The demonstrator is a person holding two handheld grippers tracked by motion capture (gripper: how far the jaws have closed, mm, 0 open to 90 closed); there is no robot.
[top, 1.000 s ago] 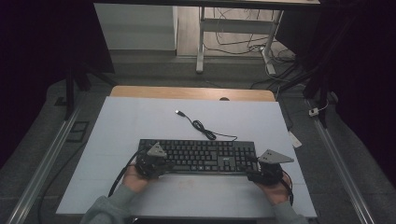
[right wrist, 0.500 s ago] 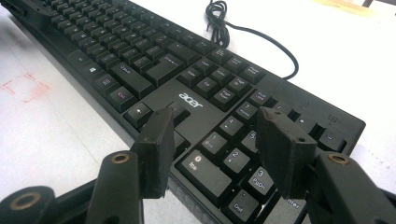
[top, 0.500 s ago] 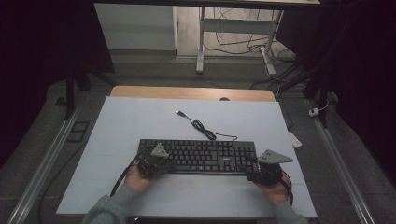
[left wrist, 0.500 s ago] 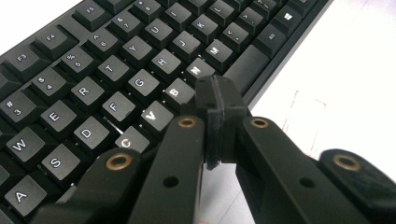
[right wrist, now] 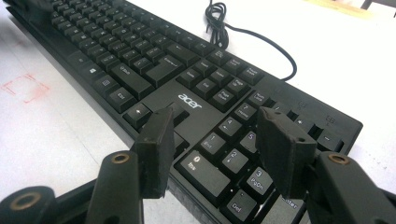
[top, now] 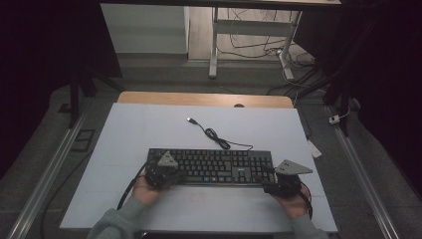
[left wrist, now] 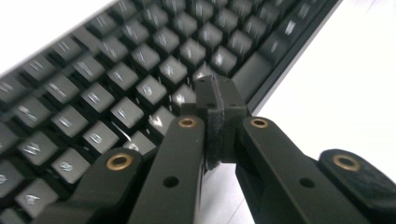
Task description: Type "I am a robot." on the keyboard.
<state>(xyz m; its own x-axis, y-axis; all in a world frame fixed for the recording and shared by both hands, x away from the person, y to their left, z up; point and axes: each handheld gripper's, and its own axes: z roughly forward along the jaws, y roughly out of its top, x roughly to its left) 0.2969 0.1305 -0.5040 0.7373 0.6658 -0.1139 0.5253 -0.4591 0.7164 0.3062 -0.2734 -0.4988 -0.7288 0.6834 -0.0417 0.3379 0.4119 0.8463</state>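
High view, keyboard: the black keyboard (top: 211, 167) lies flat near the front edge of the white table (top: 149, 124), its long side across the person's body.
High view, grippers: the left gripper (top: 166, 175) is over the left end of the keyboard, the right gripper (top: 278, 186) at its right front corner.
High view, cable: the cable (top: 214, 133) runs from the back of the keyboard in a loose coil and ends in a USB plug (top: 190, 120), free on the table.
High view, room: dark around; a wooden strip (top: 199, 98) is behind the white top, and desk legs with wires (top: 249, 40) are farther back.
Left gripper view, tongs: the jaws are pressed together over the keys (left wrist: 140, 88), with nothing between them.
Right gripper view, tongs: the jaws stand apart over the number pad (right wrist: 233, 149) at the front edge.
Handling, judgement: the keyboard is probably stiff plastic, light and long; the keys will give, so the firm edges at both ends are better for a hold. The trailing cable may drag.
Surface, judgement: smooth, so the keyboard could slide.
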